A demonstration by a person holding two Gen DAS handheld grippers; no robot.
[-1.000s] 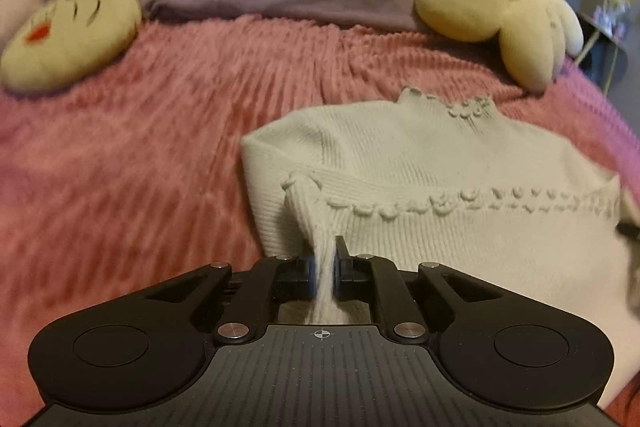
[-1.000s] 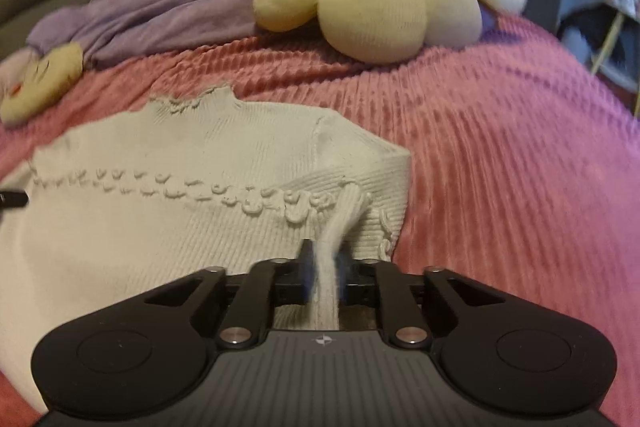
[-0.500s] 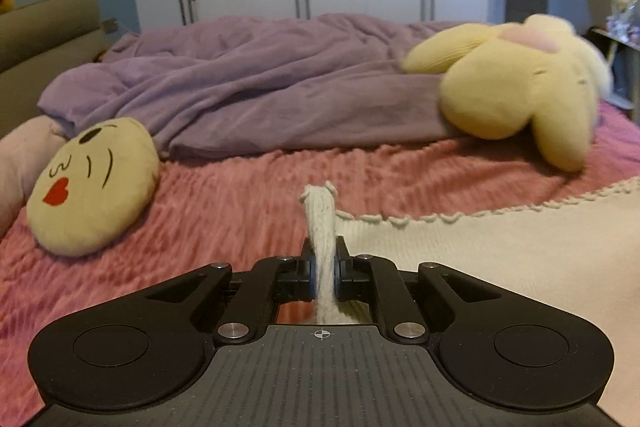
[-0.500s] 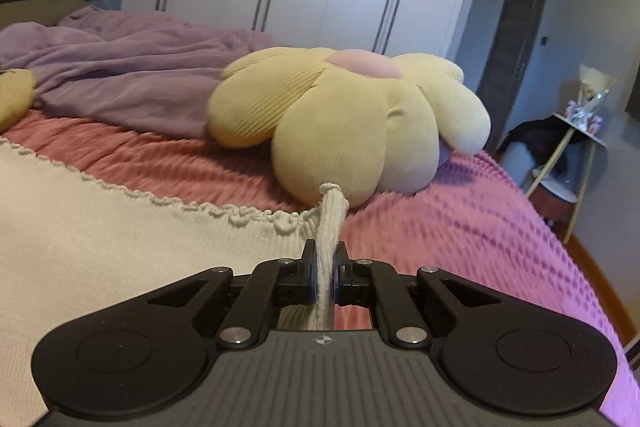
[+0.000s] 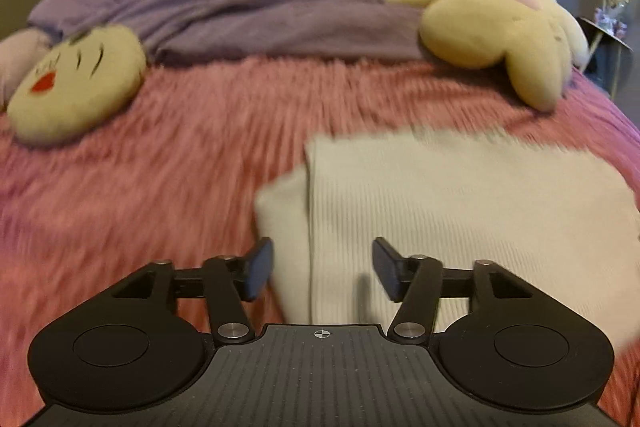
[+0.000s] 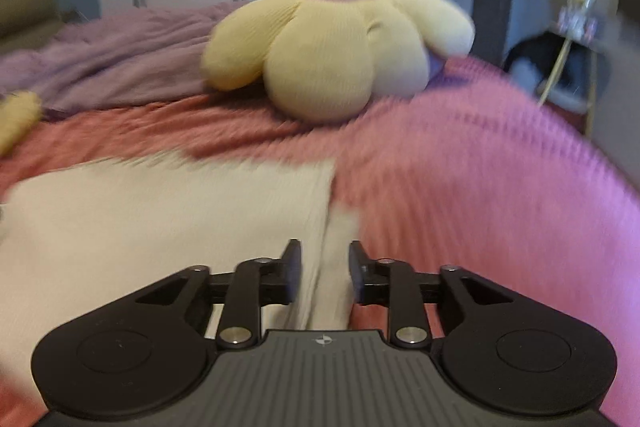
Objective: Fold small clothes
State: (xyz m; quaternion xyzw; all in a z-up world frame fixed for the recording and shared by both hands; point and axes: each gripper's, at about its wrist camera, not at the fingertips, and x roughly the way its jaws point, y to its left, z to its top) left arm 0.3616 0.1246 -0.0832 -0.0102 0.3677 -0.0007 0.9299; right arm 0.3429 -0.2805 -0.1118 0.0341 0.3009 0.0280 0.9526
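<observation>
Sweater (image 5: 460, 195) lies folded on the bed (image 5: 160, 187); left tool (image 5: 322, 269) and right tool (image 6: 324, 273) both opening, fabric between the fingers but unpinched; best lift clear straight up, so the fold edge isn't dragged.

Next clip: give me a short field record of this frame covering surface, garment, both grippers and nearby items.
surface: pink bedspread
garment: cream sweater, folded, lying flat
left gripper: jaws opening, over the sweater's left edge, pads not pressing it
right gripper: jaws opening, over the sweater's right edge, pads clear of it
nearby: flower pillow, face pillow, purple blanket
image quality: motion blur in both views
</observation>
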